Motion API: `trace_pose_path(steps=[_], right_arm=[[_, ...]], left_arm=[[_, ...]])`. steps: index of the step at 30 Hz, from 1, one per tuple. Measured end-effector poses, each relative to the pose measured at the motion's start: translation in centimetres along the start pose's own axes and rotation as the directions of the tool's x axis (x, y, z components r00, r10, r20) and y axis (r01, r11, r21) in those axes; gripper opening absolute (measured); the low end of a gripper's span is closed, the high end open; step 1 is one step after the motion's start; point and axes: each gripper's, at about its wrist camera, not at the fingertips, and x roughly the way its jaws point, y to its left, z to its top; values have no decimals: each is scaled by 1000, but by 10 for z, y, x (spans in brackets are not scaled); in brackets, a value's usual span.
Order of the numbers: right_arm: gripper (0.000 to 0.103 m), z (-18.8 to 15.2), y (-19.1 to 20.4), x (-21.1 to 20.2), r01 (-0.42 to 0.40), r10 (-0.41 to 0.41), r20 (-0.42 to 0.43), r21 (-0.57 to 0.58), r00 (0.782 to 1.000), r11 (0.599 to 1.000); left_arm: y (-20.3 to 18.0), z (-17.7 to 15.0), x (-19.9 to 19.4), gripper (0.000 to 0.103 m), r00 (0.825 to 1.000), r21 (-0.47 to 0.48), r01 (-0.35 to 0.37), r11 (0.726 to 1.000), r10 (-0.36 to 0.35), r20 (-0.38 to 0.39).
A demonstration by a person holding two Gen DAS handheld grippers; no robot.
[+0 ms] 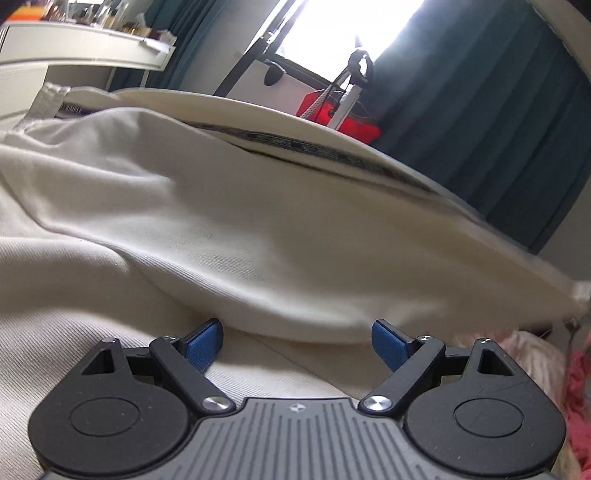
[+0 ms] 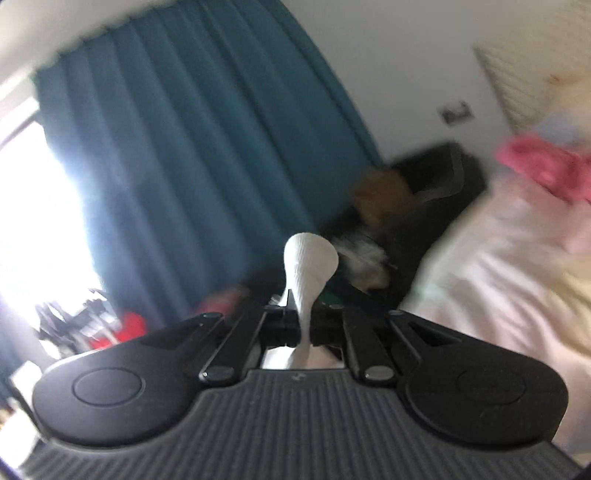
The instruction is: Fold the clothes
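Observation:
A cream-white garment (image 1: pixel 207 221) lies spread and rumpled on the bed, filling the left wrist view; its far edge is lifted. My left gripper (image 1: pixel 297 338) is open and empty, its blue pads (image 1: pixel 201 345) low over the fabric just in front of a fold. My right gripper (image 2: pixel 303 317) is shut on a pinch of white cloth (image 2: pixel 308 266), which sticks up between the jaws, held up in the air. The right wrist view is blurred.
Teal curtains (image 2: pixel 207 147) and a bright window (image 1: pixel 332 26) stand behind the bed. A red bag (image 1: pixel 332 114) sits by the window. Pink clothing (image 2: pixel 546 170) lies on the pale sheet (image 2: pixel 498 258) to the right. A dark chair (image 2: pixel 436 192) stands beside the bed.

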Motion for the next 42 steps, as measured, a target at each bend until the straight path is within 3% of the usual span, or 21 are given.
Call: trace_pose_path(steps=[3, 7, 9, 17, 25, 28, 29, 30, 32, 36, 42], right_arm=[[7, -49, -69, 18, 140, -136, -156, 15, 978, 990], [7, -95, -139, 14, 218, -174, -301, 121, 938, 968], [7, -96, -146, 9, 190, -145, -299, 128, 943, 973], [7, -92, -149, -22, 164, -164, -274, -24, 947, 986], [11, -88, -152, -52, 138, -180, -247, -176, 952, 975], [23, -80, -150, -70, 120, -171, -253, -203, 952, 972], [40, -77, -149, -76, 114, -167, -256, -210, 952, 971], [66, -73, -148, -83, 107, -163, -259, -216, 952, 971], [89, -68, -133, -108, 69, -131, -249, -245, 960, 967], [87, -63, -95, -167, -75, -11, -273, -303, 962, 950], [87, -66, -39, -260, -251, 122, -348, -353, 929, 901]], left_arm=[[-2, 0, 0, 89, 1000, 20, -10, 1000, 10, 3], [-9, -1, -1, 89, 999, 72, -31, 997, 30, 11], [-13, -1, -1, 89, 999, 91, -39, 995, 38, 13], [-35, 1, -16, 89, 998, 183, -62, 981, 57, 29], [-76, -12, -53, 91, 998, 350, -59, 935, 45, 49], [-93, -15, -65, 92, 997, 388, -62, 920, 38, 69], [-99, -16, -70, 93, 996, 405, -70, 912, 41, 80], [-105, -17, -75, 96, 995, 421, -76, 904, 41, 91], [-116, -18, -86, 100, 993, 449, -84, 890, 38, 112], [-126, -21, -113, 103, 992, 466, -70, 882, 13, 124], [-135, -33, -155, 103, 990, 493, -89, 866, 21, 142]])
